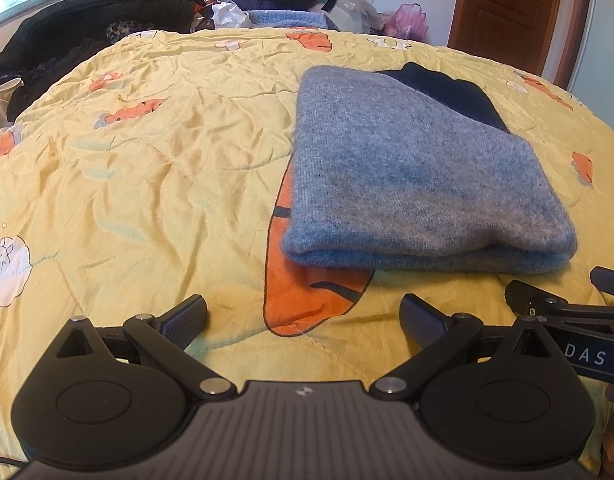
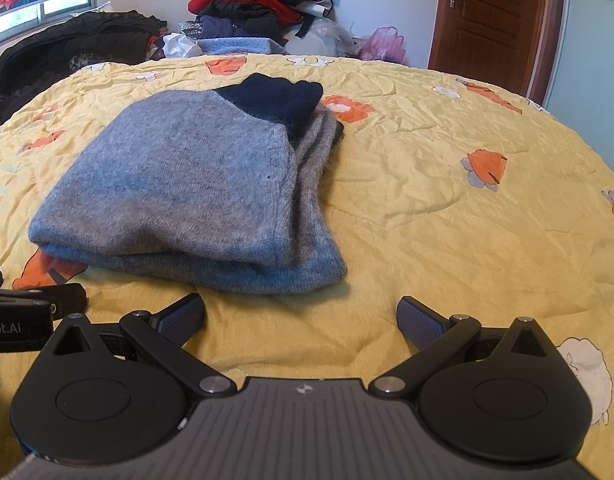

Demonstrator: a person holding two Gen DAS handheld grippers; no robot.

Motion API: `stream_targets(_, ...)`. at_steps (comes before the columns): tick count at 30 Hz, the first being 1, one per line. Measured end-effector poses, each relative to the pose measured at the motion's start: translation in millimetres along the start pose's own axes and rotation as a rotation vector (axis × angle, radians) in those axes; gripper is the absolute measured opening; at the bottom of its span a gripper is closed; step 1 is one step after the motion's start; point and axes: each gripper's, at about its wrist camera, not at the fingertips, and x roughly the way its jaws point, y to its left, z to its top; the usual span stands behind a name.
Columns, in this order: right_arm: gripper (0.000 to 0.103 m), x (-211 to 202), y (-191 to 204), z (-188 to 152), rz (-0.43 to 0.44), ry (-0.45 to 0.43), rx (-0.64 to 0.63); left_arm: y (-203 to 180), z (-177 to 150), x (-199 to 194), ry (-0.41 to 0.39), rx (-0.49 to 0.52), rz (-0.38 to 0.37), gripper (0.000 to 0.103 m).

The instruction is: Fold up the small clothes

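A grey-blue knit garment (image 1: 419, 176) lies folded in a thick rectangle on the yellow quilt (image 1: 147, 160), with a navy part (image 1: 447, 88) sticking out at its far end. My left gripper (image 1: 303, 316) hovers open just short of its near folded edge, nothing between the fingers. In the right wrist view the same folded garment (image 2: 187, 184) lies ahead and to the left, and my right gripper (image 2: 301, 316) is open and empty in front of its near right corner. Each gripper shows at the other view's edge: the right gripper (image 1: 563, 300) and the left gripper (image 2: 35, 304).
A pile of red, black and blue clothes (image 2: 259, 4) is heaped beyond the bed's far edge, with a black coat (image 1: 87, 24) at the far left and a pink plastic bag (image 2: 383, 44) near a brown door (image 2: 491, 16). The quilt's right half (image 2: 447, 200) holds no clothing.
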Motion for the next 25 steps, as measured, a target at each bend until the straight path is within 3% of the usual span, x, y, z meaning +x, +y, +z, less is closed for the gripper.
stream_targets(16,0.103,-44,-14,9,0.049,-0.042,0.016,9,14,-28,-0.023,-0.039,-0.06,0.103)
stream_targets(21,0.103,-43,-17,9,0.065,-0.022,0.043,13,13,-46,-0.096,-0.043,-0.02,0.103)
stream_targets(25,0.103,-43,-21,11,0.114,-0.017,0.072,22,20,-57,-0.103,-0.009,-0.066,0.103)
